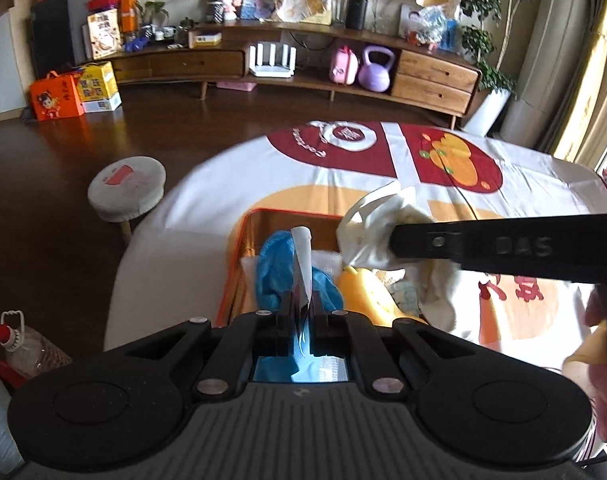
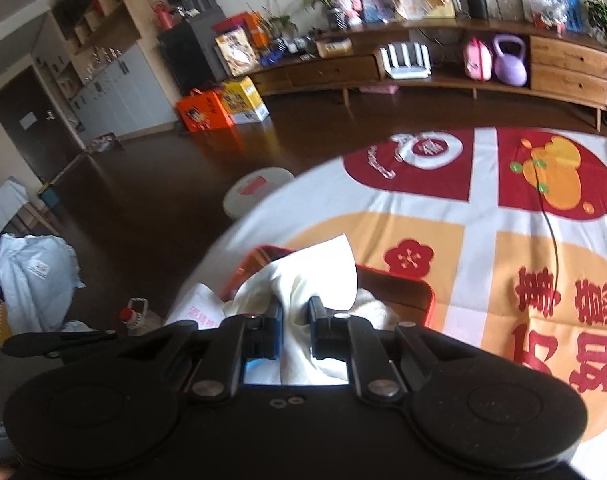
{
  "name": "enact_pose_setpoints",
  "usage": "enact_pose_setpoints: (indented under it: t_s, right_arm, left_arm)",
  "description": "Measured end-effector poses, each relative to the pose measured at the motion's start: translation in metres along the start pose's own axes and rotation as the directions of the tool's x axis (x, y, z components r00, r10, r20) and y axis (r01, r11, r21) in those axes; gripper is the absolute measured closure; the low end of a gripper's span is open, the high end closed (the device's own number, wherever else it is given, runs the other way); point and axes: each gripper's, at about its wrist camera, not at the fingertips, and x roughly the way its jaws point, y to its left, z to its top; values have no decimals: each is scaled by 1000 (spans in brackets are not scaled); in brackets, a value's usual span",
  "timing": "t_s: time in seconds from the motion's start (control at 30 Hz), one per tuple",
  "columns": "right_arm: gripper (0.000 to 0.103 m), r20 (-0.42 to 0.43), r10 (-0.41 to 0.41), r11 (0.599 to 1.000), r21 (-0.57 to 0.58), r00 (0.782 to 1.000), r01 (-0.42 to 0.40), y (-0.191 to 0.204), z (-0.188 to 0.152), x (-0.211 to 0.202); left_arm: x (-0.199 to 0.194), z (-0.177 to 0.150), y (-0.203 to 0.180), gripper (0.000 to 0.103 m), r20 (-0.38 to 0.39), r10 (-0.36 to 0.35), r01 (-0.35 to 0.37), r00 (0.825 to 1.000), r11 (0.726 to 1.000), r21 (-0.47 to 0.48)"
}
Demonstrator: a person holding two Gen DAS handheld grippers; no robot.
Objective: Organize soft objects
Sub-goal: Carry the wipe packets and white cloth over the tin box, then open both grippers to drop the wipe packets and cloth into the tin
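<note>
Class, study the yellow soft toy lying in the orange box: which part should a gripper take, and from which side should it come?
Probably the yellow soft toy's rounded upper end, from above. The orange box walls block the sides, the blue cloth crowds its left, and the right gripper, shut on the white cloth, hangs over its right.

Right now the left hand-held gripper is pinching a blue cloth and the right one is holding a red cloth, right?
Not quite: the right hand-held gripper holds a white cloth, not red, as the right wrist view shows. The left hand-held gripper does pinch the blue cloth.
</note>
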Motion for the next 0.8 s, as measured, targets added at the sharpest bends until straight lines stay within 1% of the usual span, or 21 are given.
enact_pose_setpoints:
  t_s: [0.1,0.27,0.37,0.53,0.67,0.8]
  right_arm:
    - [91,-27,-10,1000,26,1000,11,-8,-4,12]
    - [91,-59,-27,999,29,998,28,-13,-12,26]
    - [89,-77,-29,999,28,997,32,-15,-15,31]
    - [83,-88,-23,999,39,996,26,-19,-18,34]
    - [80,-93,-17,999,49,996,22,-21,-18,33]
    - [75,-94,-18,999,49,995,23,-22,-17,31]
  left_arm:
    - [9,-3,-7,97,-16,-22,23,1000,999,25]
    - [25,-11,-14,97,-52,-41,44,998,998,51]
    - [32,-15,-14,97,-69,-51,54,996,998,45]
    - [41,-20,-12,97,-98,-67,70,993,997,29]
    - [44,-21,-9,97,-108,-82,83,991,997,5]
    - [45,-23,-10,95,-120,-90,90,989,996,-3]
